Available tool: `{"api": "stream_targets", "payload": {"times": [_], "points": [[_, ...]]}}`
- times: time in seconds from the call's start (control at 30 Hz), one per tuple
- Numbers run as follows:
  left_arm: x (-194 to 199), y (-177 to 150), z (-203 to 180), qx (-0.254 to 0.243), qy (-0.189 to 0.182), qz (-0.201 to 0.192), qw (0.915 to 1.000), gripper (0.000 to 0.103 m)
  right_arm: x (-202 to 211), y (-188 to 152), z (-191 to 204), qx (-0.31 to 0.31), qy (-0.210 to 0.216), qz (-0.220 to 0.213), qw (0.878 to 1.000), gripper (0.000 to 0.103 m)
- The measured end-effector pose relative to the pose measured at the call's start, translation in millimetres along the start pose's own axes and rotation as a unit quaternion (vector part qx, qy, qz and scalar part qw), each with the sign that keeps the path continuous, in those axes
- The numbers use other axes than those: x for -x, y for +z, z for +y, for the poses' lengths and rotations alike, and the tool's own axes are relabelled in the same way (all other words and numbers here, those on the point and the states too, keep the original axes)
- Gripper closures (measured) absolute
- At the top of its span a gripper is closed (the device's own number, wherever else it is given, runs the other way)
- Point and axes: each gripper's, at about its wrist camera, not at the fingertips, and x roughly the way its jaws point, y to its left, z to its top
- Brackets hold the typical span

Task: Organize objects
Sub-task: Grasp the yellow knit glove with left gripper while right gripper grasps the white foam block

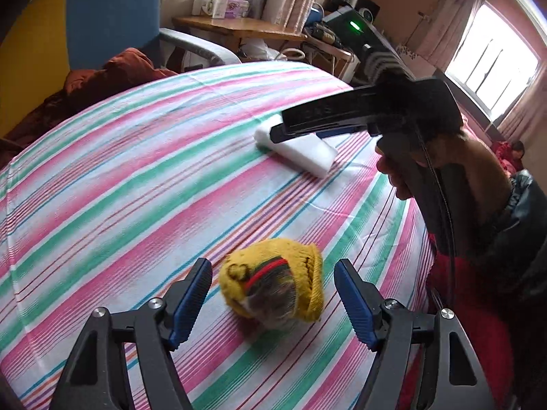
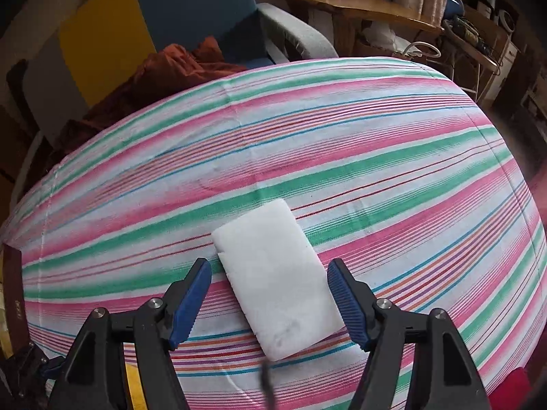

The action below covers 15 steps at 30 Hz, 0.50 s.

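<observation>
A small yellow knitted hat (image 1: pixel 273 285) with a red and green band lies on the striped tablecloth (image 1: pixel 143 171). My left gripper (image 1: pixel 272 299) is open, its blue pads on either side of the hat, apart from it. A white foam block (image 2: pixel 277 283) lies flat on the cloth; it also shows in the left wrist view (image 1: pixel 307 152). My right gripper (image 2: pixel 270 302) is open, with the block between its pads, not touching. In the left wrist view the right gripper (image 1: pixel 283 130) hovers over the block, held by a hand.
A blue chair (image 1: pixel 116 17) with a rust-coloured cloth (image 1: pixel 112 75) stands beyond the table's far edge. A wooden desk (image 1: pixel 236 30) with boxes is behind. Red fabric (image 1: pixel 471 324) lies at the table's right edge. A dark red object (image 2: pixel 12 294) sits at the left edge.
</observation>
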Motion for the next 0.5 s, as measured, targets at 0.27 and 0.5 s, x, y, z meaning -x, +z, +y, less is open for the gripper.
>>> {"api": "stream_targets", "payload": {"times": [0.27, 0.5], "points": [[-21.6, -9.9, 12.2, 0.017, 0.0, 0.016, 0.9997, 0.046, -11.0, -2.1, 3.7, 0.039, -0.058, 0.001, 0.998, 0.038], [9.6, -35.7, 26.6, 0.005, 0.025, -0.01, 0.9996, 0.058, -1.3, -2.0, 9.3, 0.06, -0.065, -0.026, 0.996, 0.068]]}}
